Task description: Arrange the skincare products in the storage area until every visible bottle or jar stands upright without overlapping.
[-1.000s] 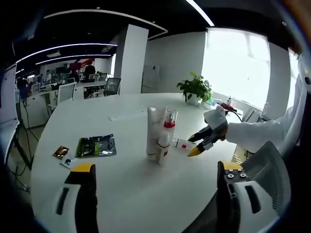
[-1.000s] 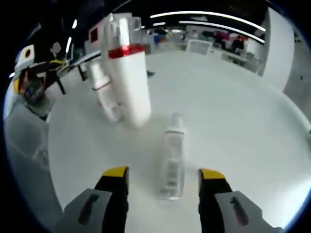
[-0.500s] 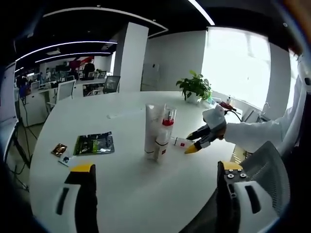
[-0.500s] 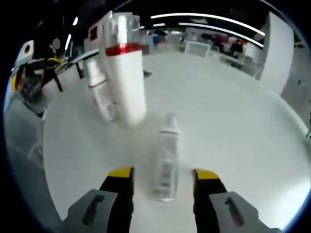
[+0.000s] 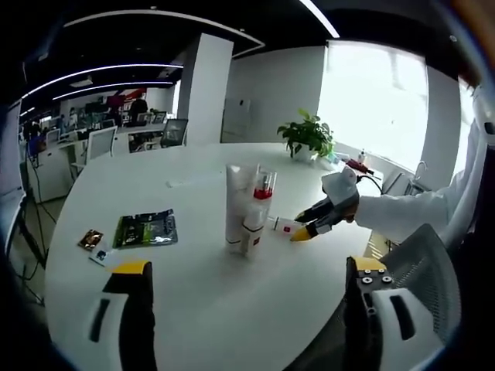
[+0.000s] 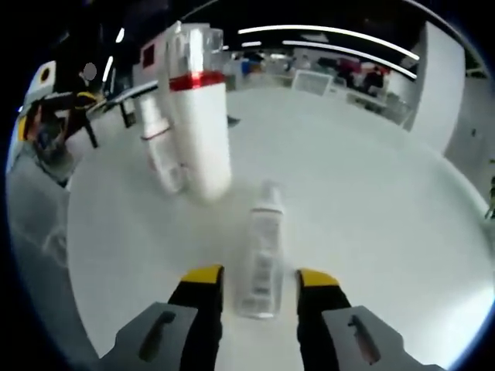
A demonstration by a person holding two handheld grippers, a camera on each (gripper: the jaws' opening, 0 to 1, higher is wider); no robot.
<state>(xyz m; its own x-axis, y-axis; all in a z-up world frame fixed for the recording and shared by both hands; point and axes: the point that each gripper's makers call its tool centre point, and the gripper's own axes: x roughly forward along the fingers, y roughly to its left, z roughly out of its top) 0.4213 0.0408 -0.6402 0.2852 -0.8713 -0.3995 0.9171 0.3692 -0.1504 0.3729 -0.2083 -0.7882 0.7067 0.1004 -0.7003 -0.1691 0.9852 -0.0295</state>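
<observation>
Clear plastic, the small bottle (image 6: 261,251) lies flat on the white table (image 6: 371,201), near its edge. We see the right gripper (image 6: 257,283) with its jaws on both sides of the bottle, nearly touching, not yet clamped. The tall white bottle (image 6: 199,124) stands upright just beyond. The left gripper (image 5: 247,309) hangs wide apart, holding nothing.

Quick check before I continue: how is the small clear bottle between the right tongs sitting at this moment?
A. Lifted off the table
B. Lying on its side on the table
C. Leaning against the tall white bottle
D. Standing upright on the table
B: in the right gripper view the small clear bottle lies flat on the white table, between the right tongs, apart from the upright tall white bottle.
</observation>
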